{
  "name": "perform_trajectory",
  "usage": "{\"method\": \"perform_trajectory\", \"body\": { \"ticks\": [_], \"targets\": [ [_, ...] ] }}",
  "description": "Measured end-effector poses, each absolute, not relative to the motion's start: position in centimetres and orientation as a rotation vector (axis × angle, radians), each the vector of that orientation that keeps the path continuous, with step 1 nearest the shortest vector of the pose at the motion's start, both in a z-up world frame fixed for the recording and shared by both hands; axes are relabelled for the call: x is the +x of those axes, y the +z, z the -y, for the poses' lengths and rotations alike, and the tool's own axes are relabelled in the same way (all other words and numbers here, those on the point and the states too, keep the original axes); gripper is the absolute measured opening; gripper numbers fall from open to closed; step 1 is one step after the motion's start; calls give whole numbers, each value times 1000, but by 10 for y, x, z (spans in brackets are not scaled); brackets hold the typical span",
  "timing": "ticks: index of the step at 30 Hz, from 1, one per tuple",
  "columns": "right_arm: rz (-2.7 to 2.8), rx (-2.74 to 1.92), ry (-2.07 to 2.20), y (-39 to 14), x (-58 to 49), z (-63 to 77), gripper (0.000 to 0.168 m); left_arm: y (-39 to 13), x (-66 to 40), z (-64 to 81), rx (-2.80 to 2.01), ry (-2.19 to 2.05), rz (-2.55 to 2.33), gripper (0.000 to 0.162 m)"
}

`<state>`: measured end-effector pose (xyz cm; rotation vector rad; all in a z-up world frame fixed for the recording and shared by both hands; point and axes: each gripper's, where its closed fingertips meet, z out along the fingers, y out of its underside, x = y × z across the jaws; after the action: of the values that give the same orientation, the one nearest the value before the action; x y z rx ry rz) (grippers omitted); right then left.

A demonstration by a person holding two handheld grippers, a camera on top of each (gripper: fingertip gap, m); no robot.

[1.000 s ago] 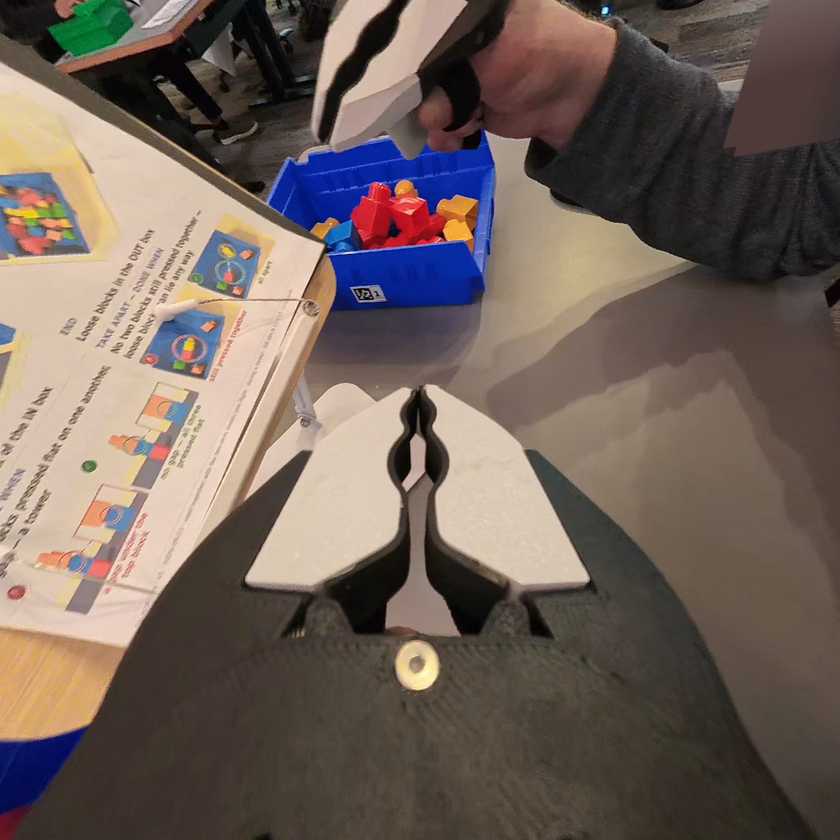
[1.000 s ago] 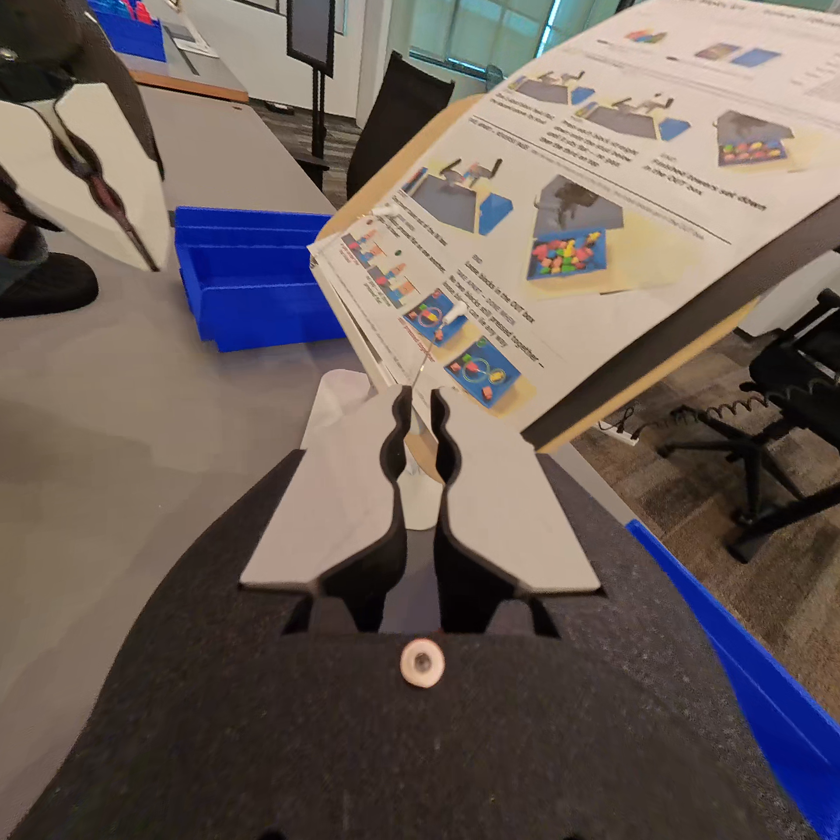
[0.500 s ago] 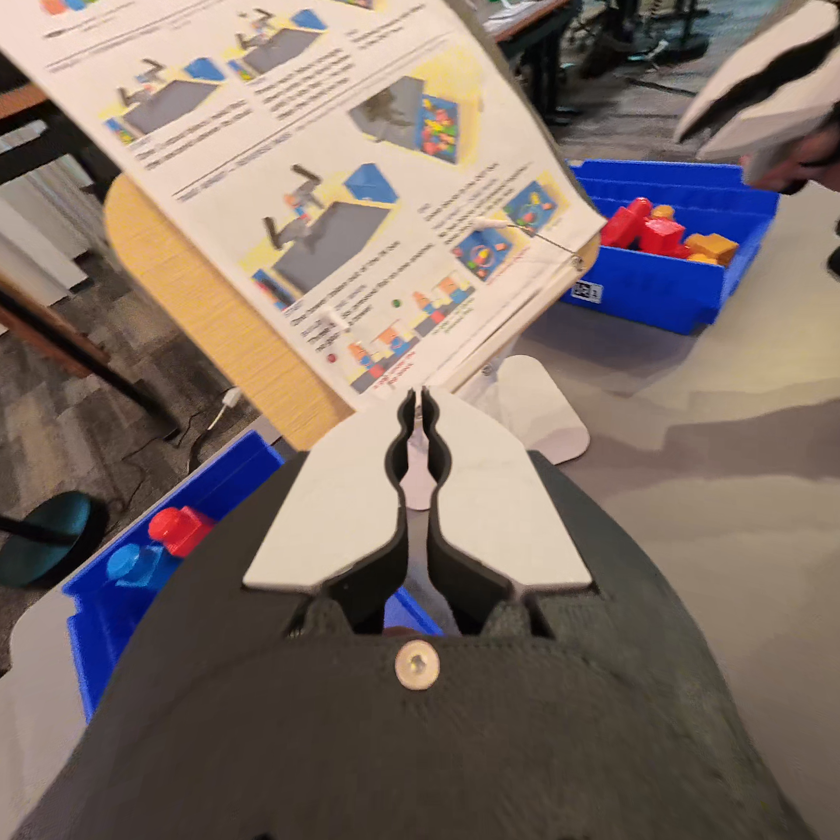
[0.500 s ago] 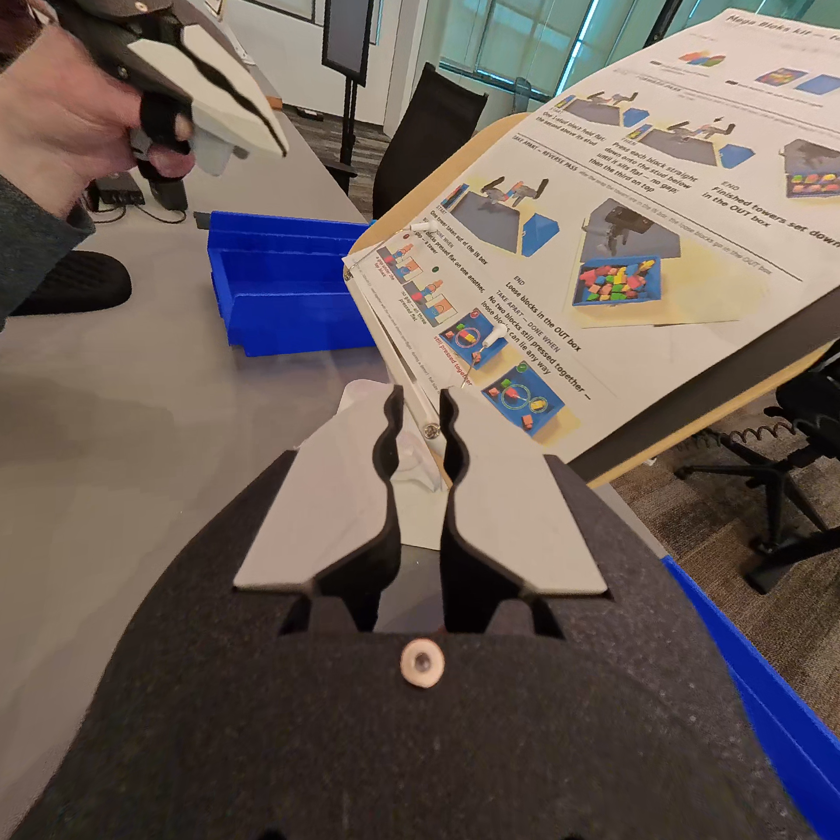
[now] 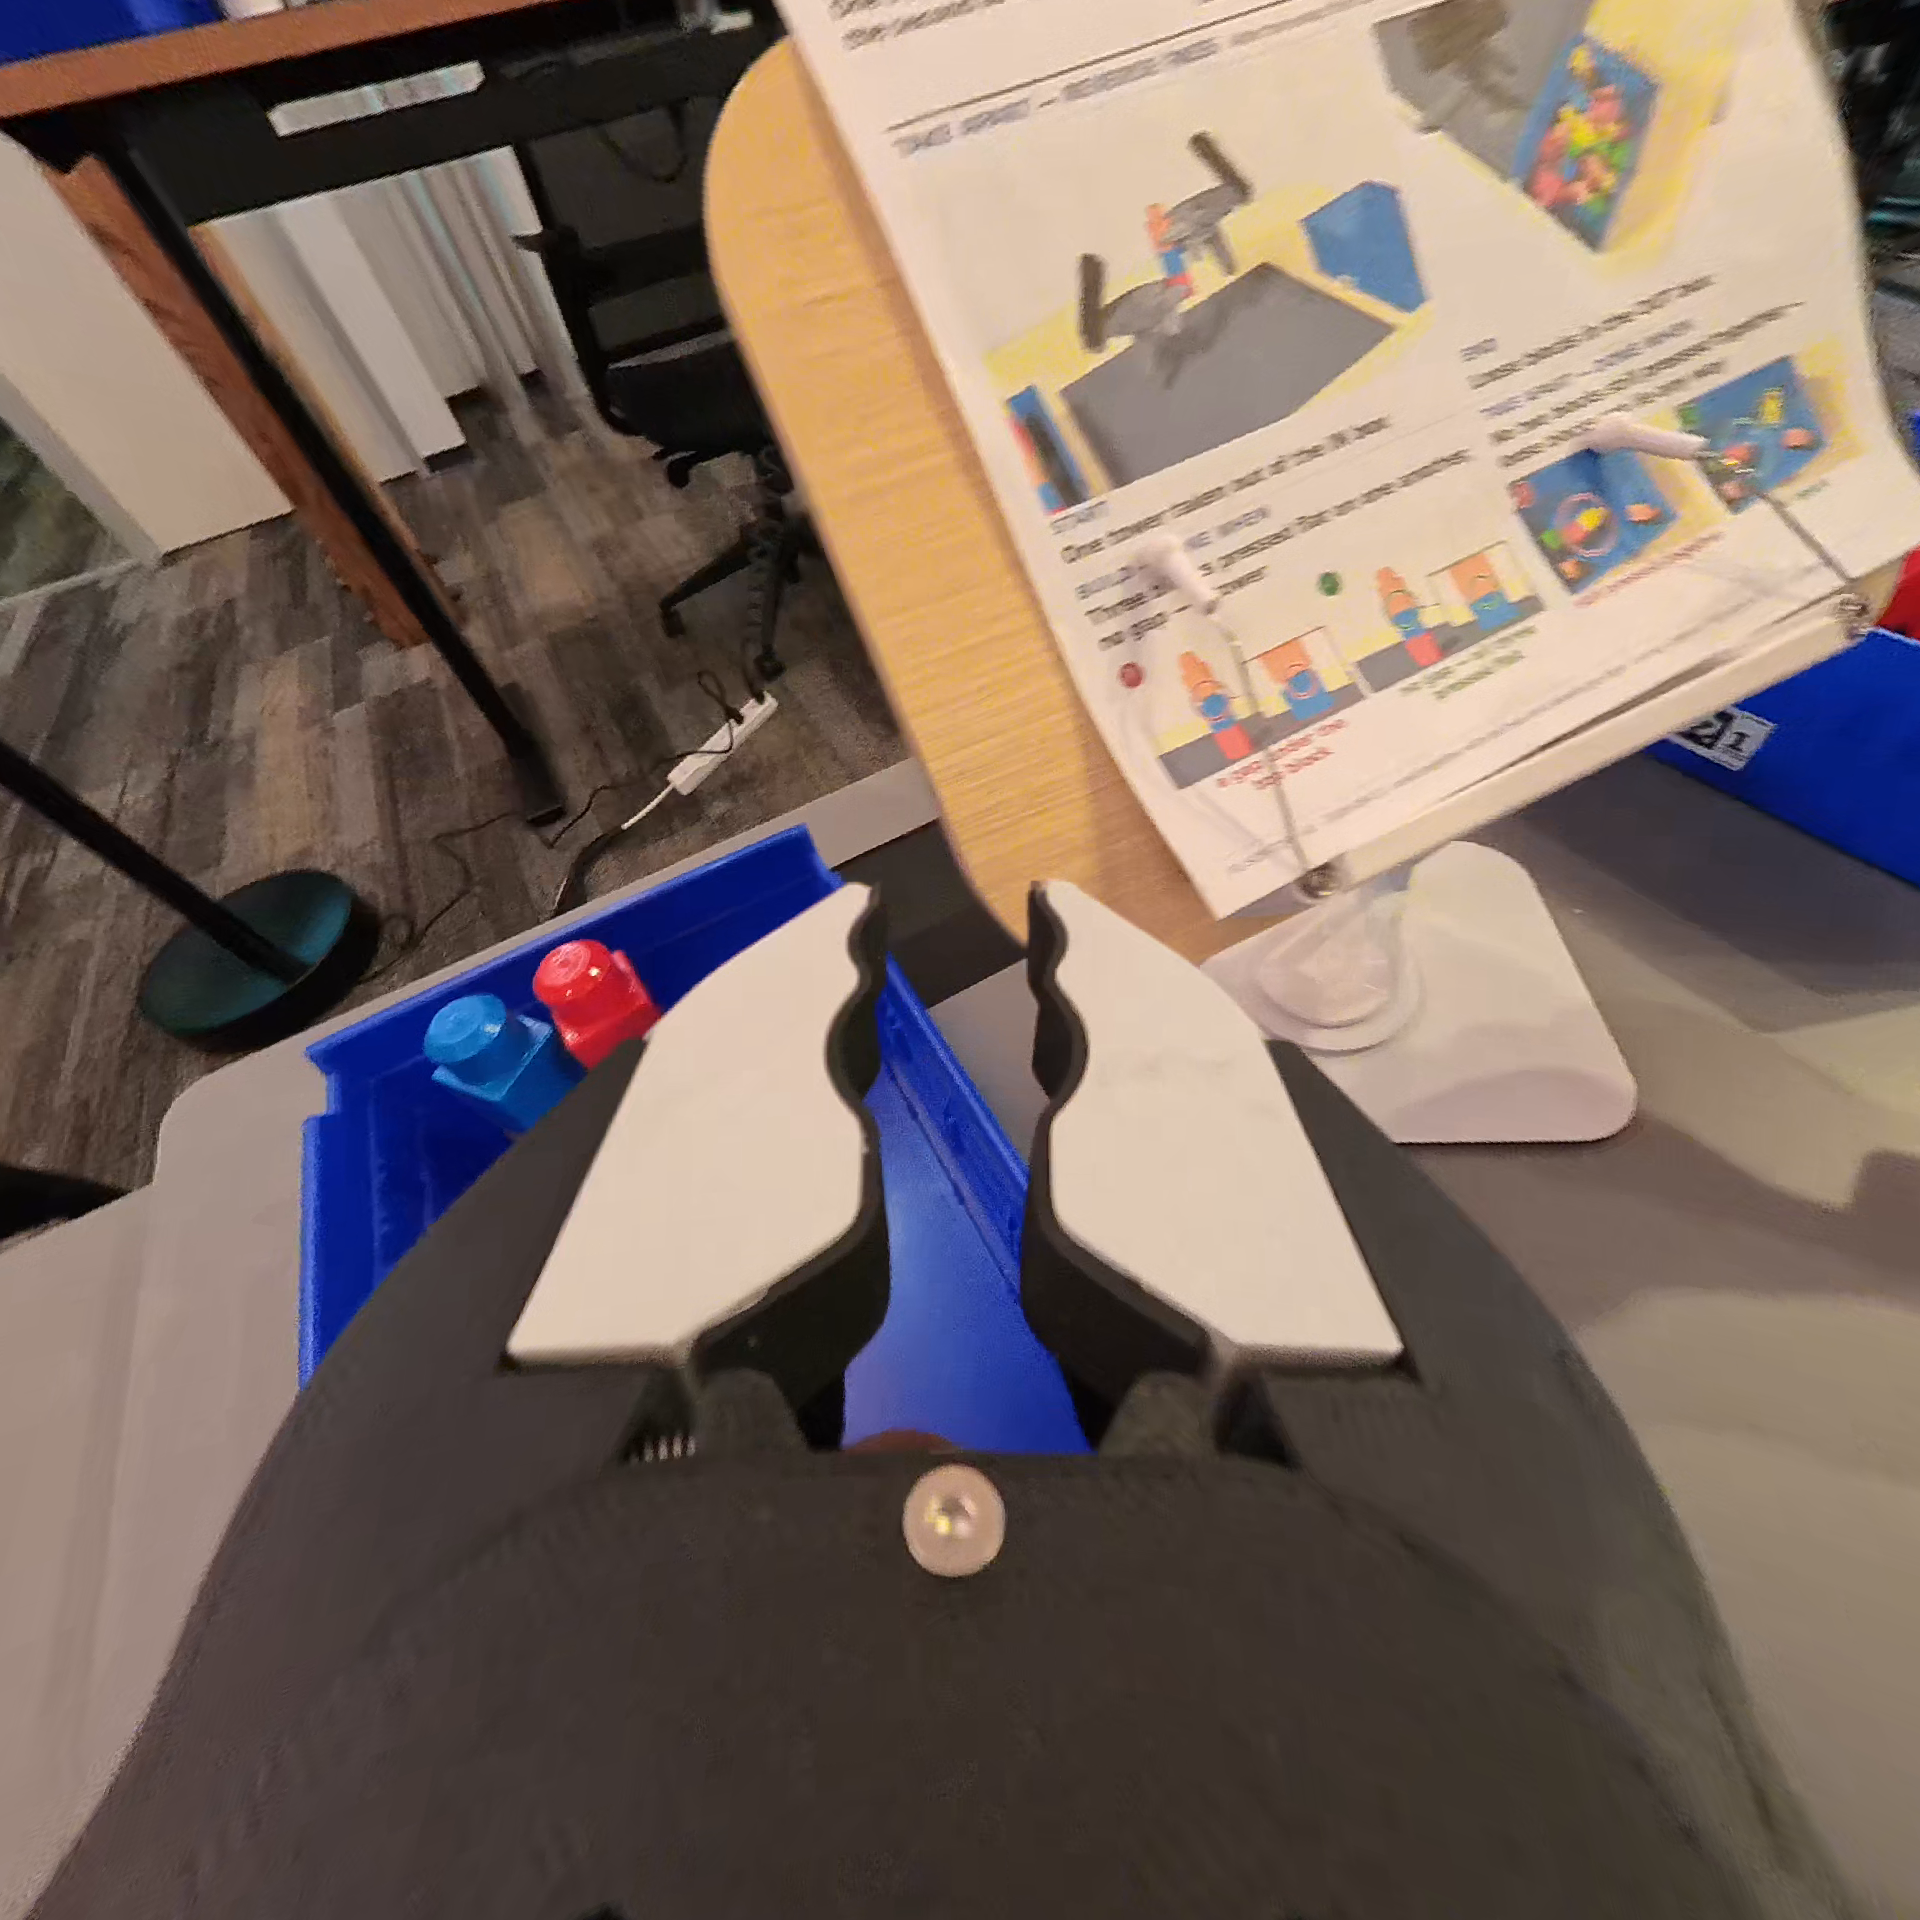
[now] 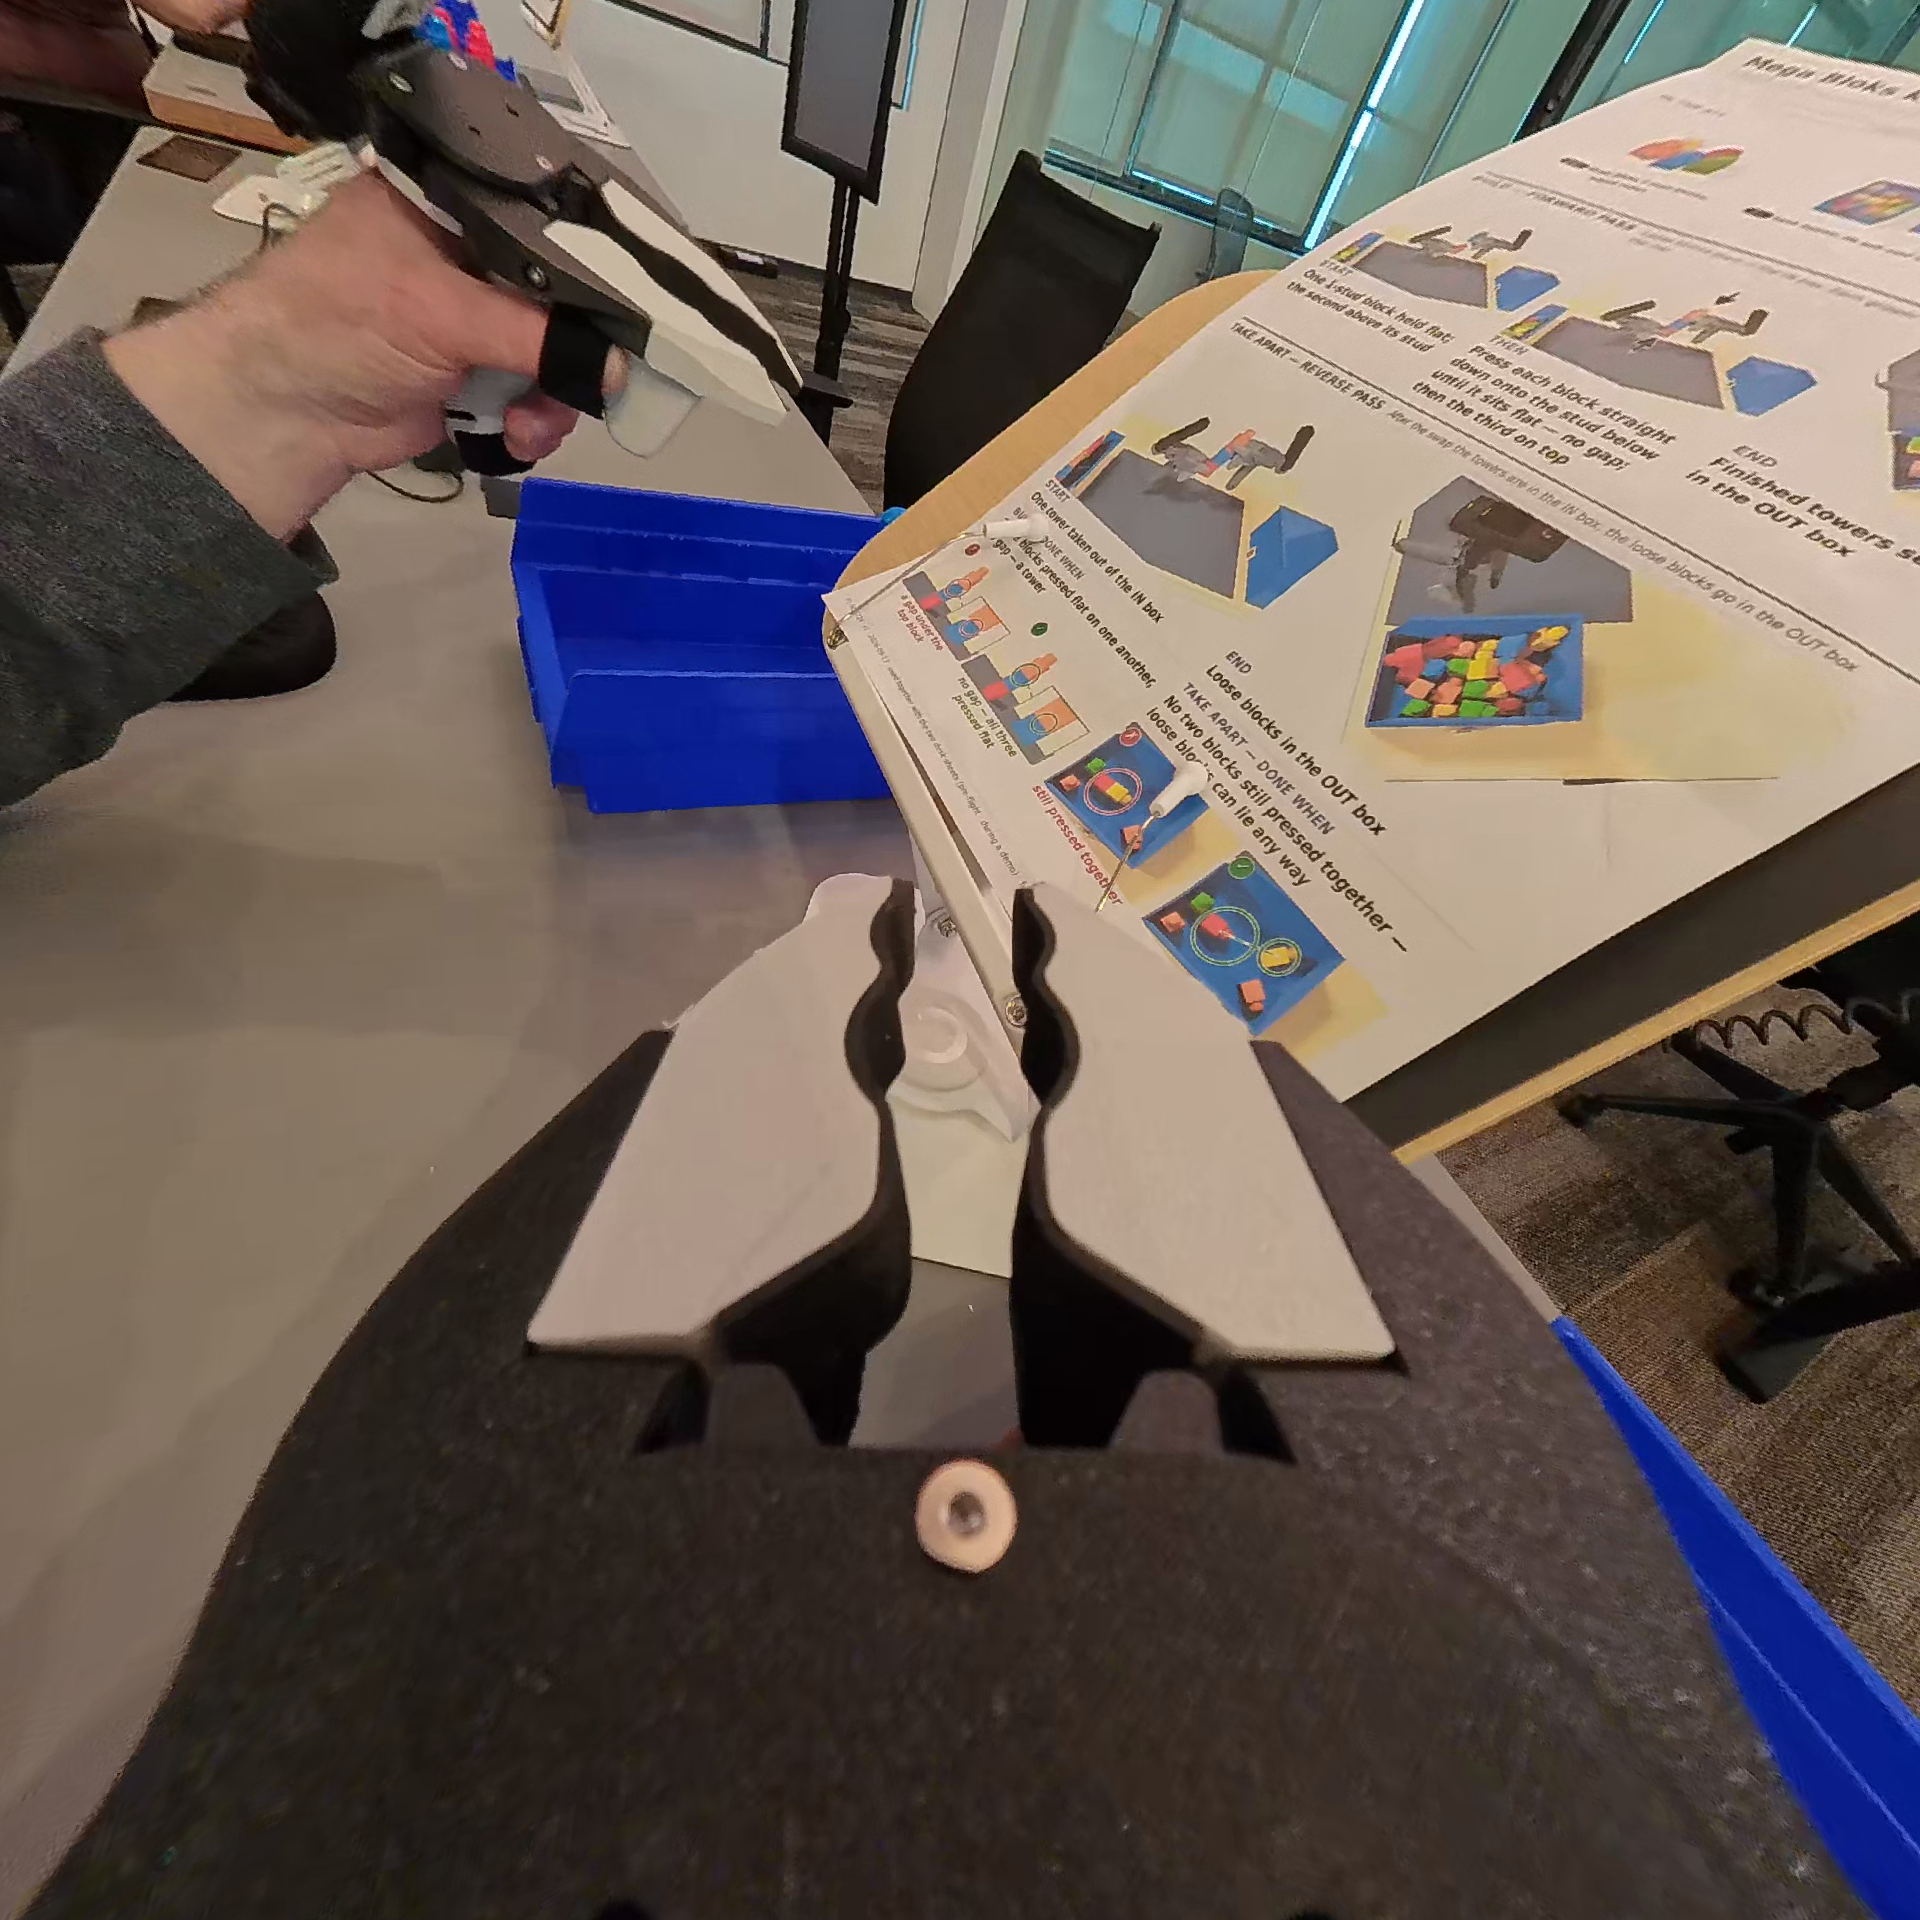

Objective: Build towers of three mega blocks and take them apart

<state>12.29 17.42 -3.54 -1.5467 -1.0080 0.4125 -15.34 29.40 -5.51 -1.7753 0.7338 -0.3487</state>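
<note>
Here, grey table [image 6: 312, 935], wood-plank floor [image 5: 260, 675].

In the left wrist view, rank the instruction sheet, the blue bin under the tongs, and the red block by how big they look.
1. instruction sheet
2. blue bin, partly hidden by the left tongs
3. red block

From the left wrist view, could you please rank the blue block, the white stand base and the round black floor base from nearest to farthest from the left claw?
1. The blue block, in the blue bin just left of the left claw.
2. The white stand base, on the table to the right.
3. The round black floor base, on the floor at far left.
</note>
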Motion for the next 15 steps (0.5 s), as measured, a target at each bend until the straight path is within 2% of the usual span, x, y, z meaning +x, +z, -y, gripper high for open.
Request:
{"method": "perform_trajectory", "body": {
  "ticks": [1,11,15],
  "targets": [
    [1008,-1545,414,-35,123,-174,18,-58,-158,-298,-1787,-340,-715,28],
    [998,-1543,406,-33,128,-175,20,-99,-181,-337,-1871,-287,-582,63],
    [989,-1541,413,-33,131,-176,20,-112,-176,-355,-1853,-210,-623,64]
  ]
}}
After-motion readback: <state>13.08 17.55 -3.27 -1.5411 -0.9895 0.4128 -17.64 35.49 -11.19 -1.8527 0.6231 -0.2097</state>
